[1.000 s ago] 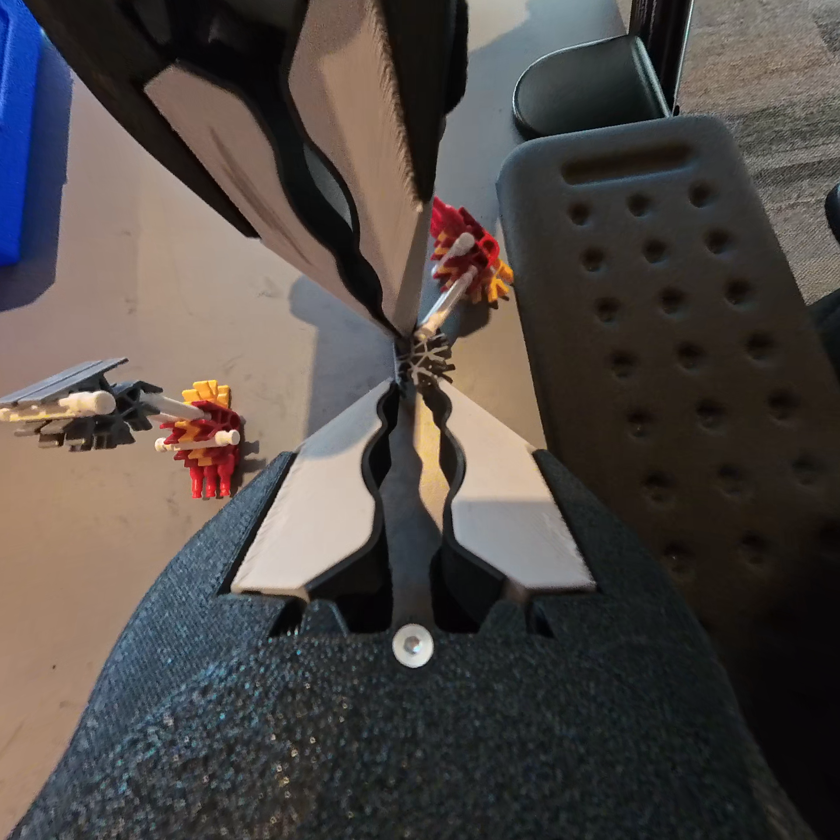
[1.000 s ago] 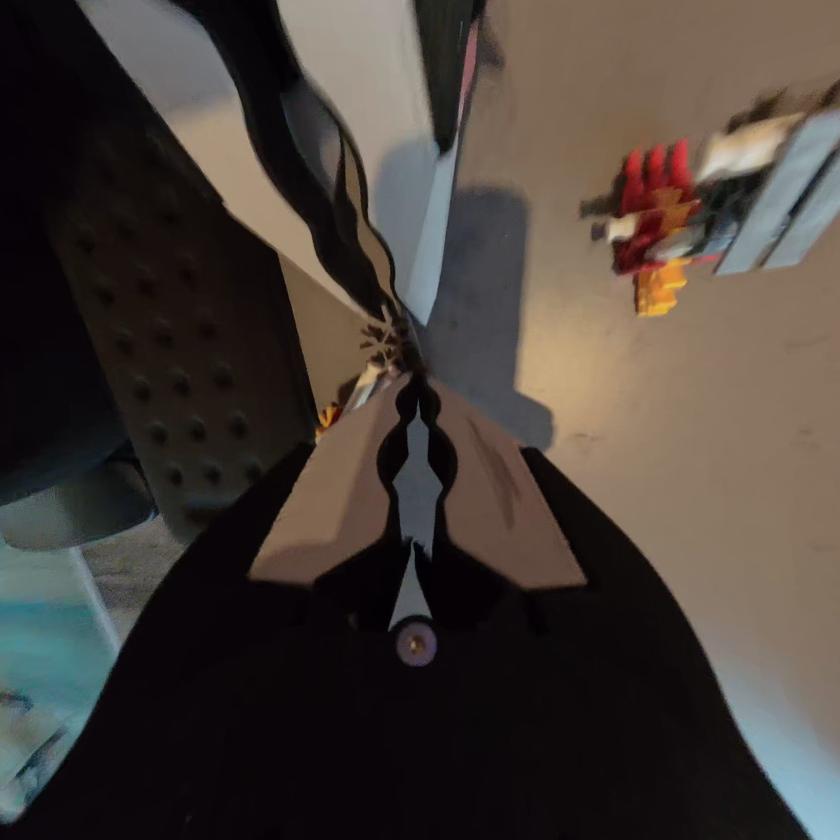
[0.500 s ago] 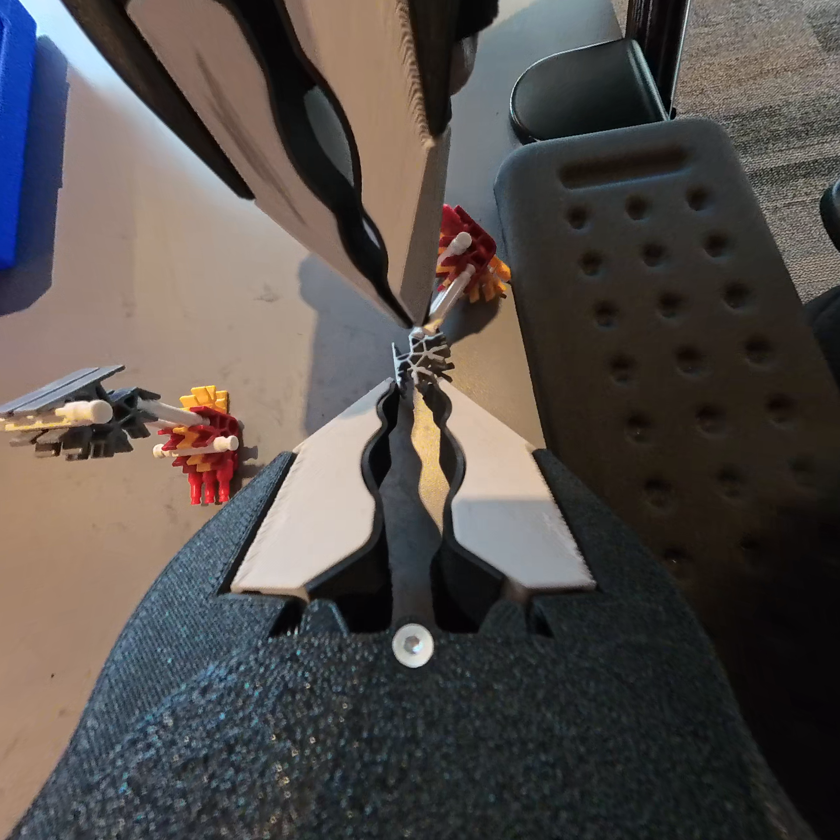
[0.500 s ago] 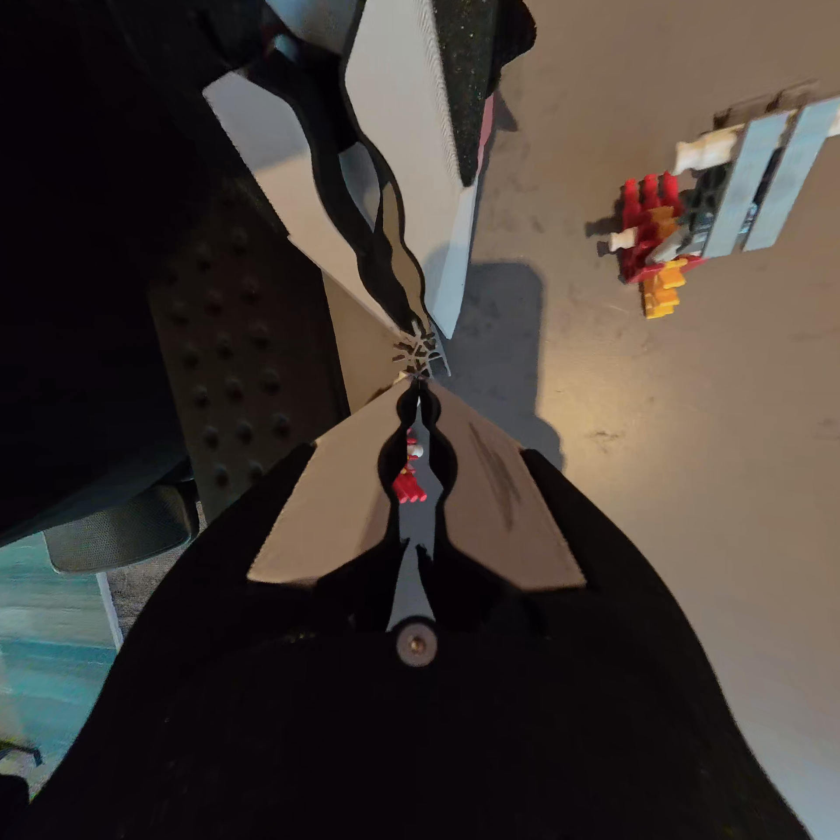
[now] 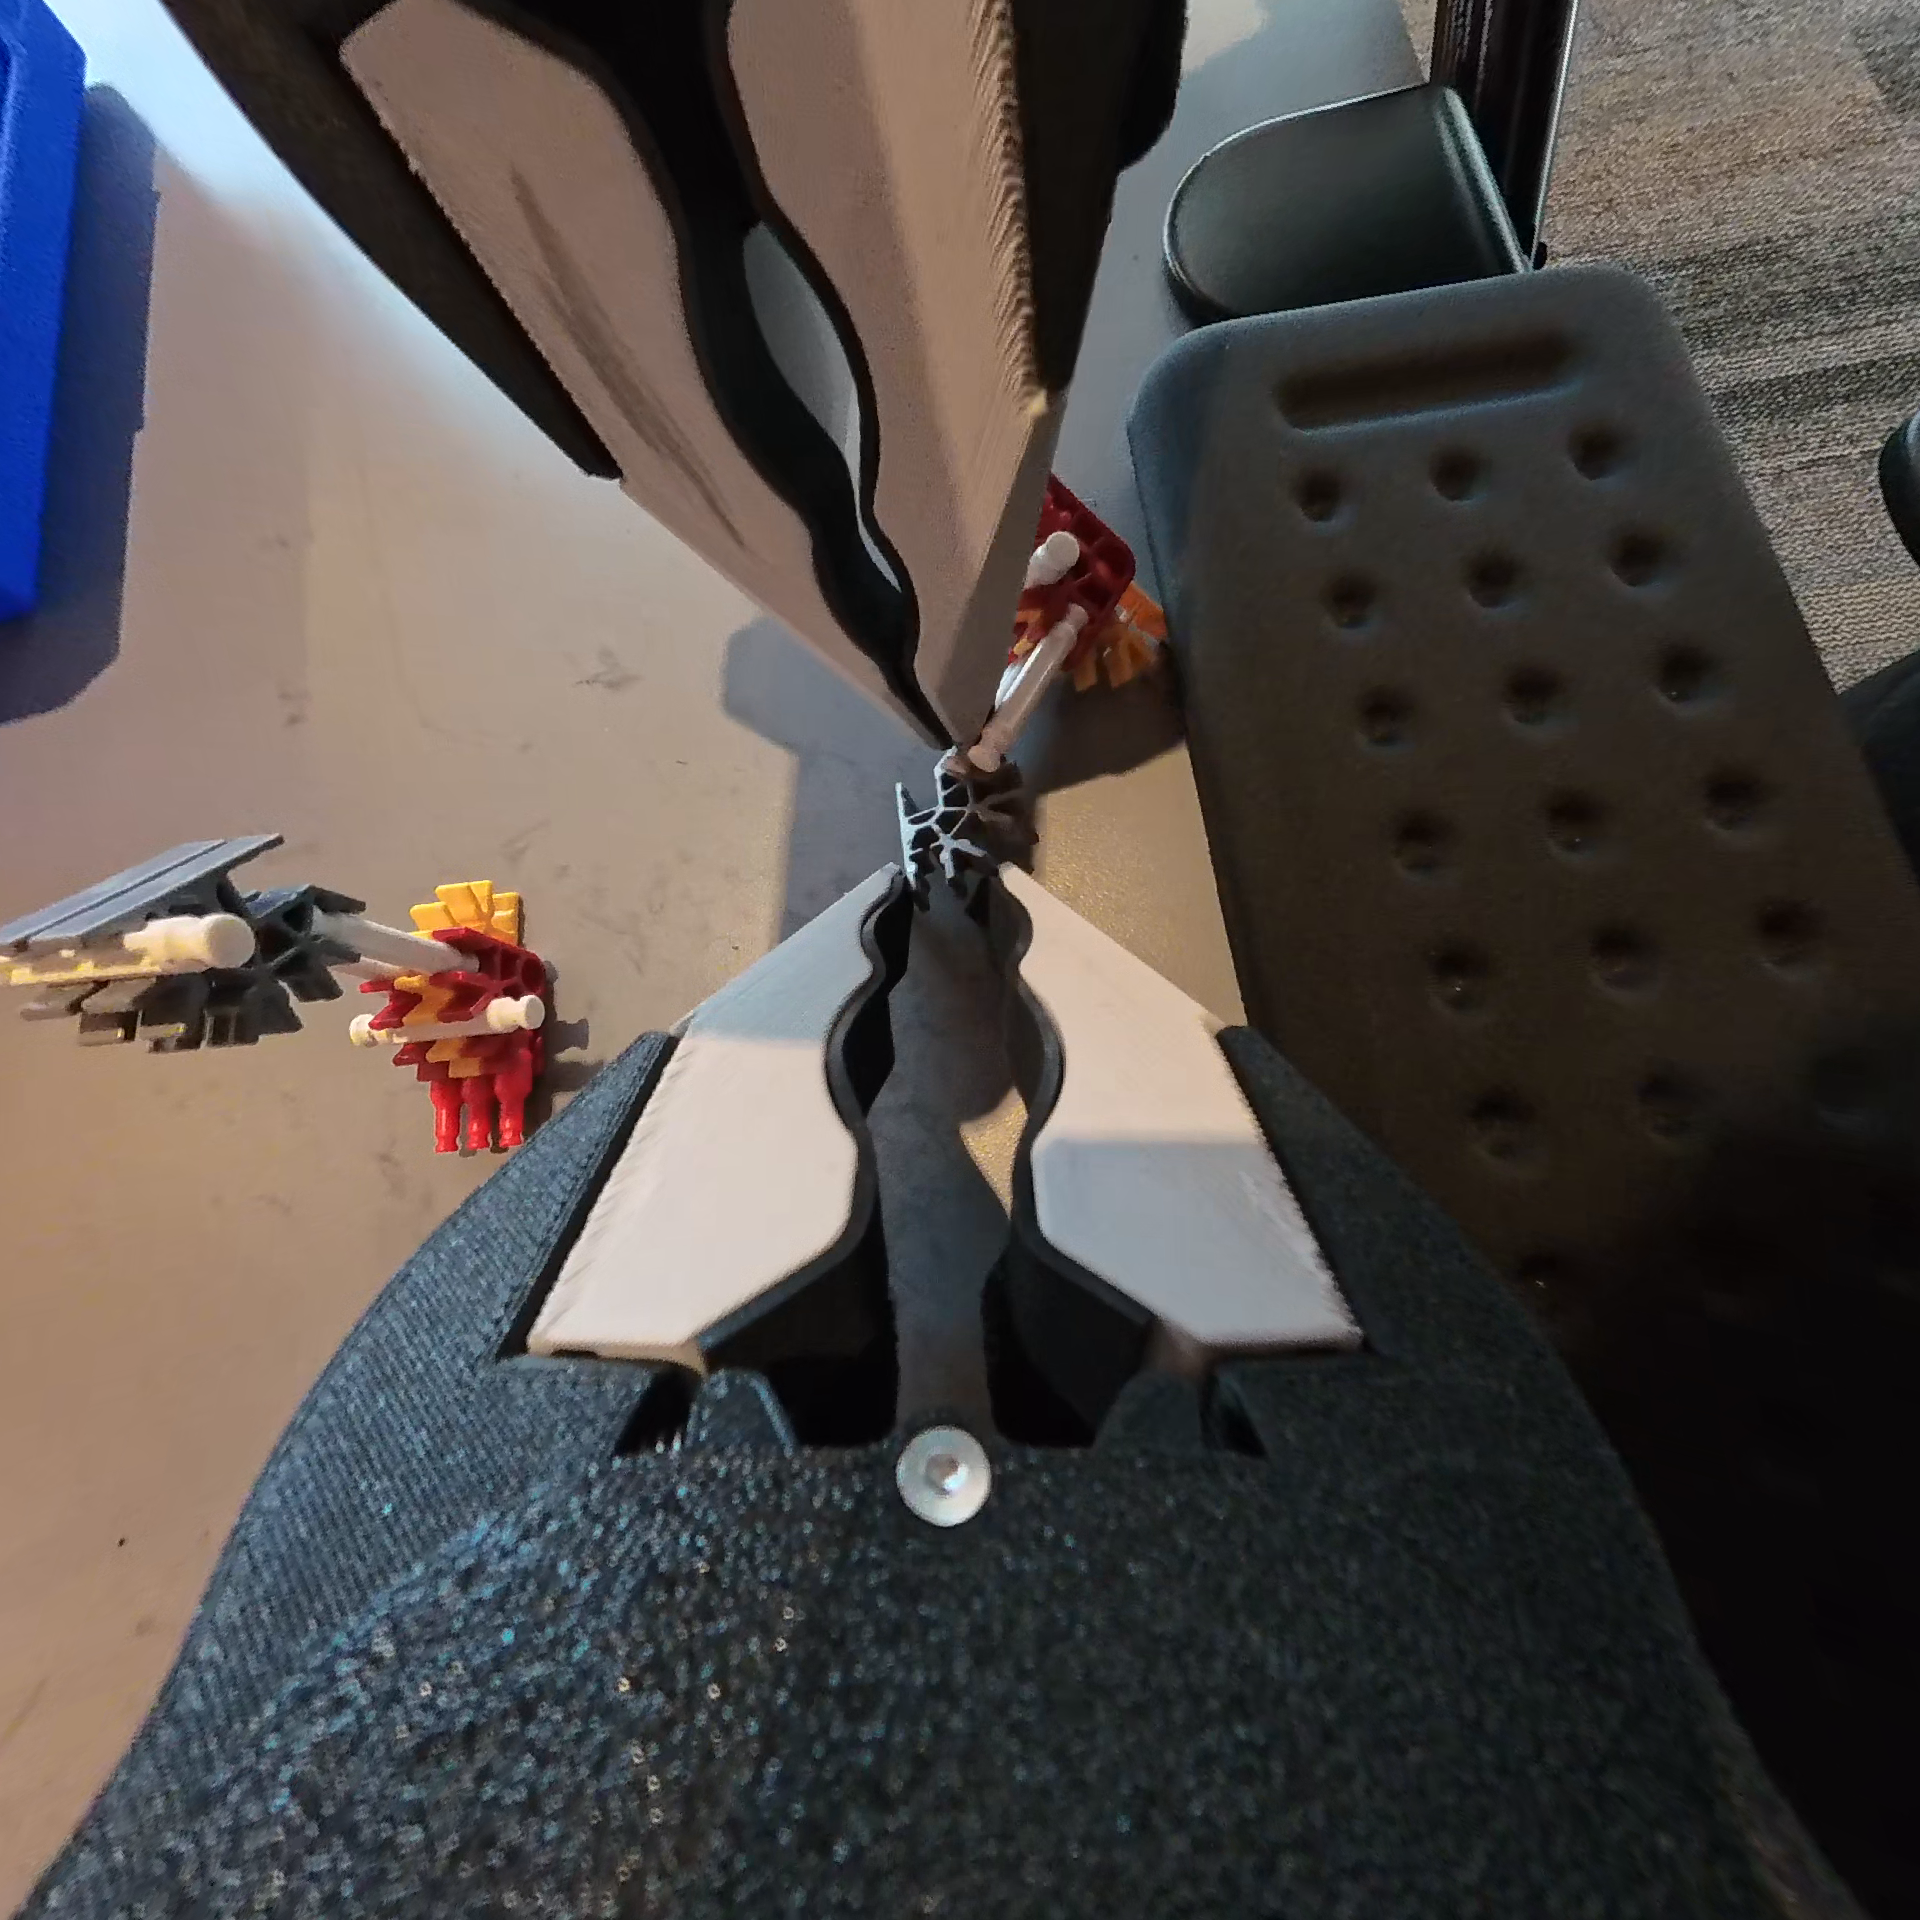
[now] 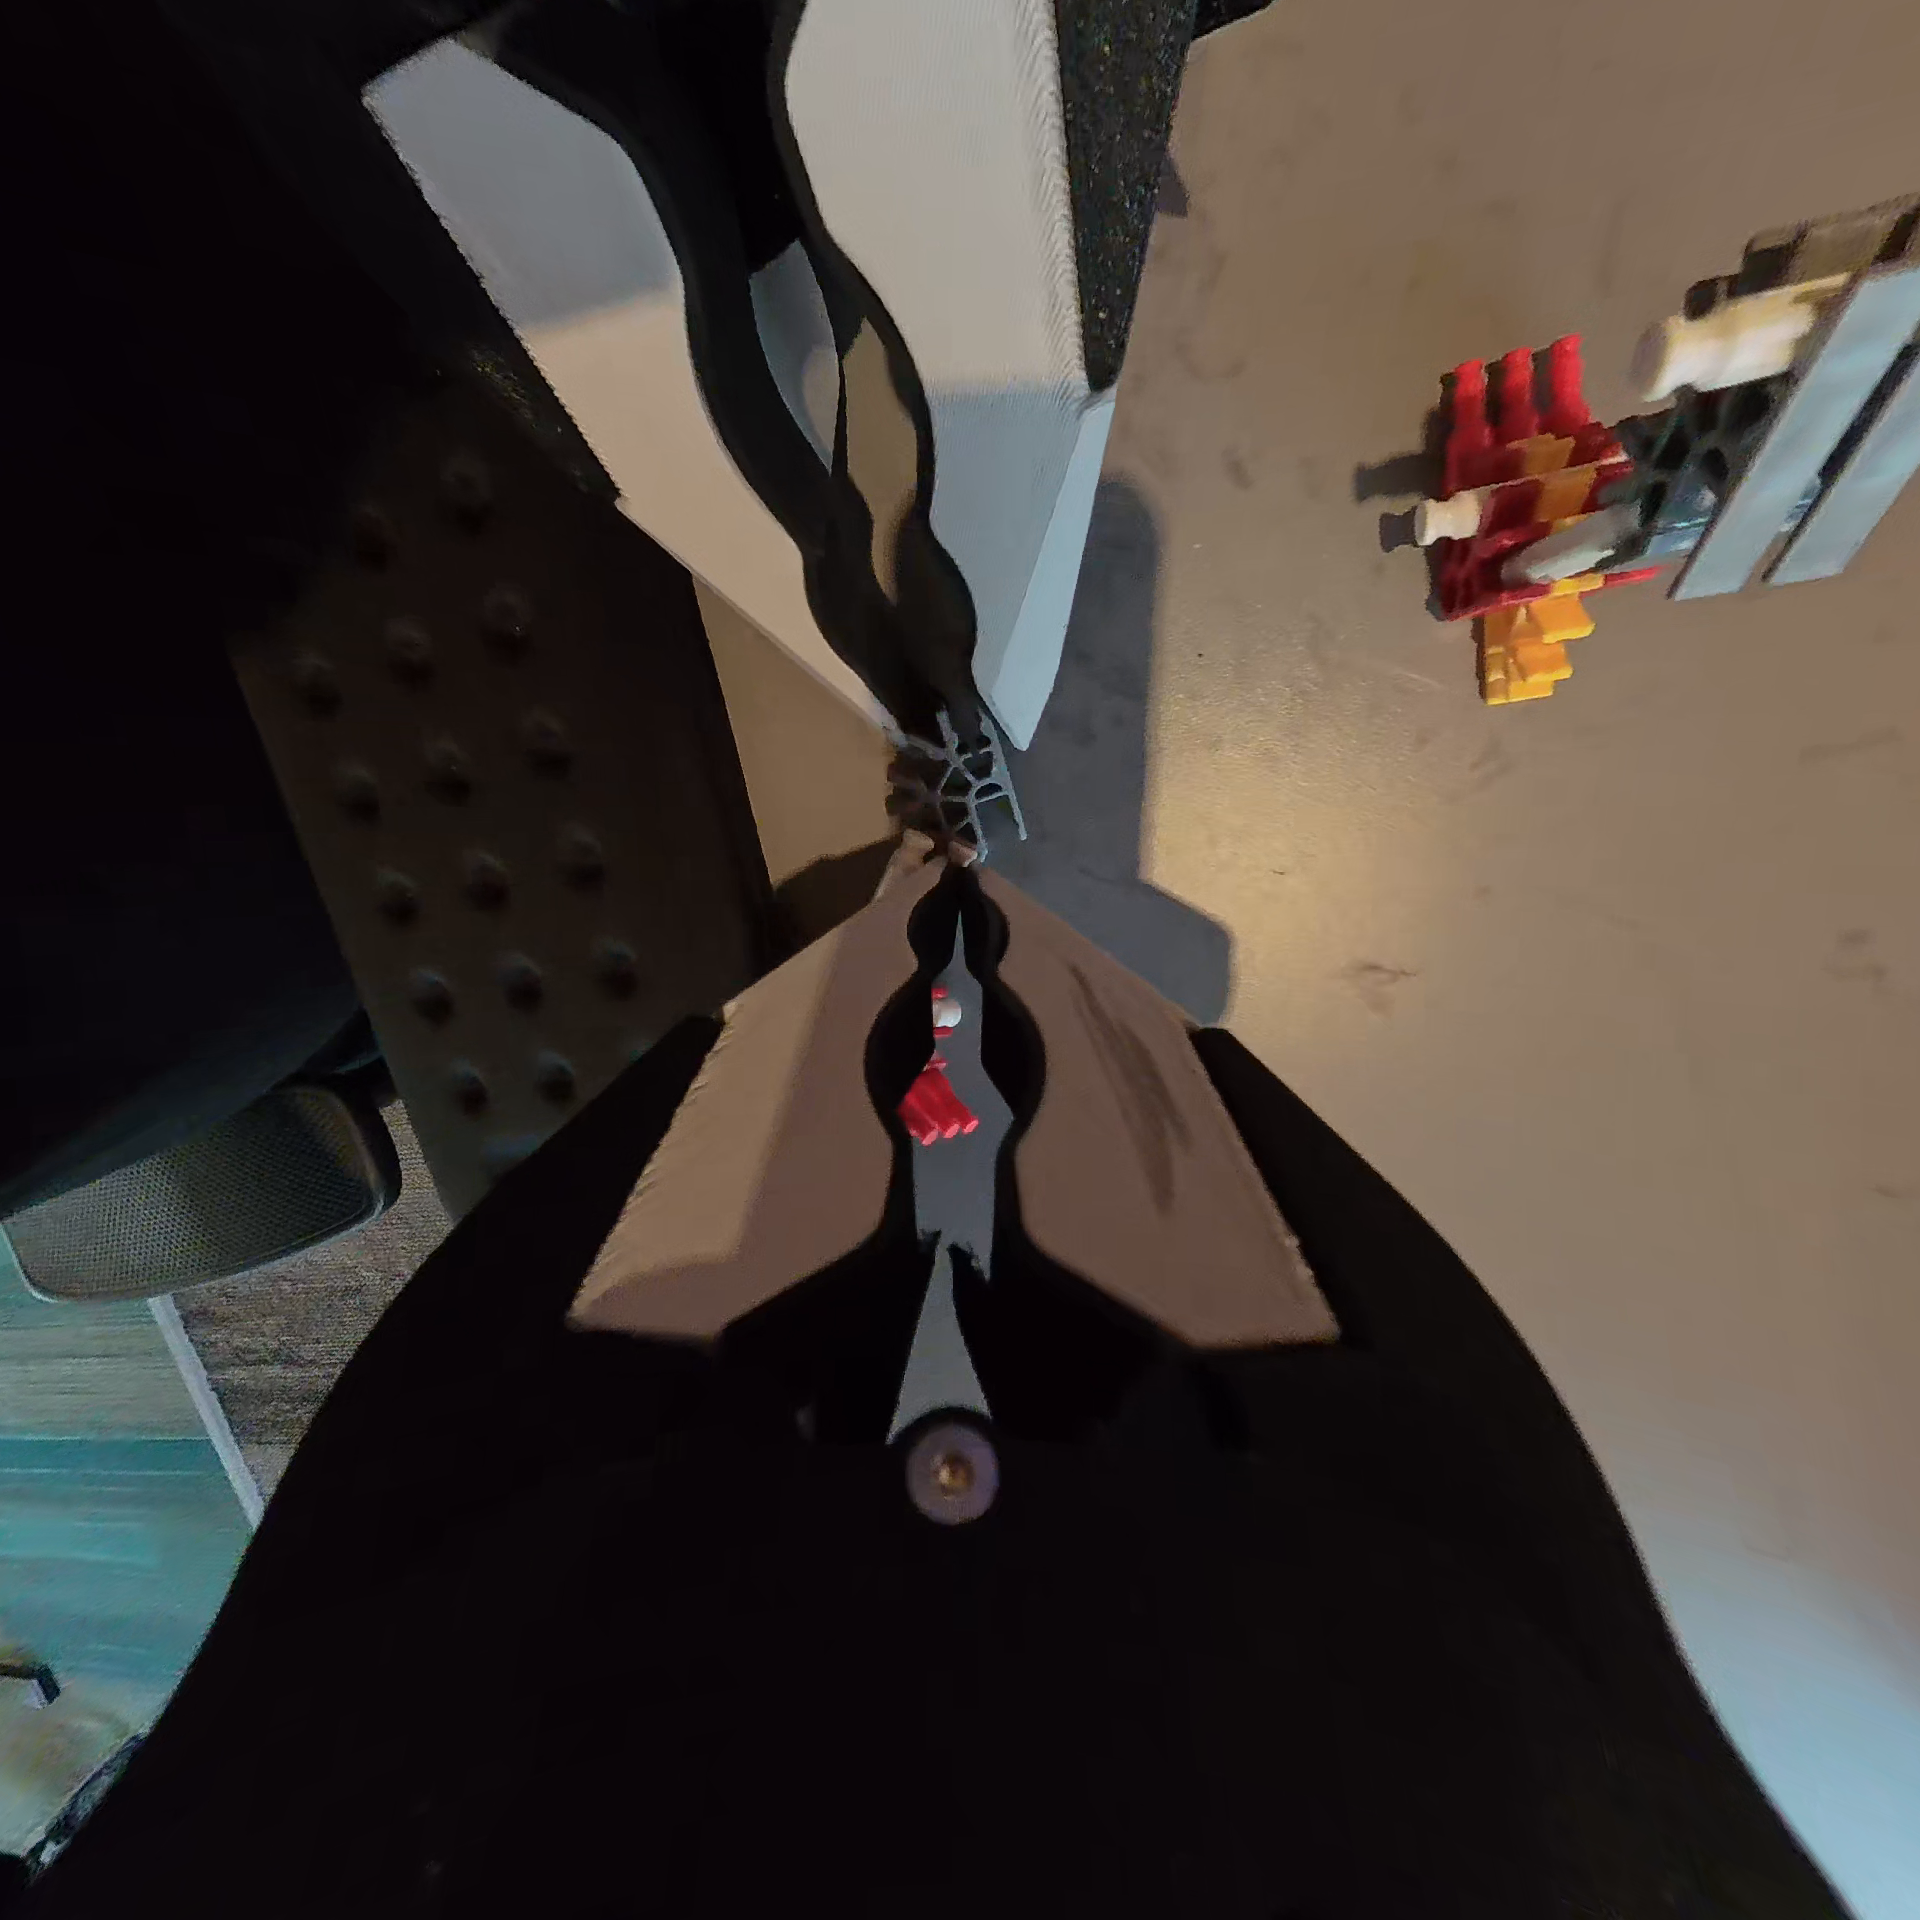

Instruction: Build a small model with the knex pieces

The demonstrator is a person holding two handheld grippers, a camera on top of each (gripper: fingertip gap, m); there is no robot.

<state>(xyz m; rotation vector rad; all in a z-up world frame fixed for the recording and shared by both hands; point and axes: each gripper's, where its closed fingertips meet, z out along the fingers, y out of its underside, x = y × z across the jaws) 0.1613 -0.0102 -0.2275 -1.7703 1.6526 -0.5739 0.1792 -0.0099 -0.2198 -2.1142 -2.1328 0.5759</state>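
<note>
The bench (image 5: 364,582) is a pale tan surface, scuffed in places, and it fills most of both views. Along its edge stands a dark chair (image 5: 1538,790) with a back panel dotted with round holes, and a padded armrest (image 5: 1340,229) shows beyond it. A blue bin (image 5: 36,312) sits at the far left edge of the left wrist view.

The left gripper (image 5: 948,902) and the right gripper (image 5: 961,732) meet tip to tip above the bench near the chair. Between them is a small dark grey snowflake connector (image 5: 966,831), a flat toy building piece with slotted spokes. The left fingers (image 5: 800,1122) are drawn narrow and pinch the near edge of this connector. The right fingers (image 6: 1132,1101) are drawn almost together, closed on a thin white rod (image 5: 1023,691) just where it enters the connector's far side. The rod runs away to a cluster of red and orange connectors (image 5: 1091,613) lying by the chair.

Well apart to the left lies a second toy assembly (image 5: 281,961): grey slats, a dark connector, white rods, and red and yellow connectors, resting flat on the bench
</note>
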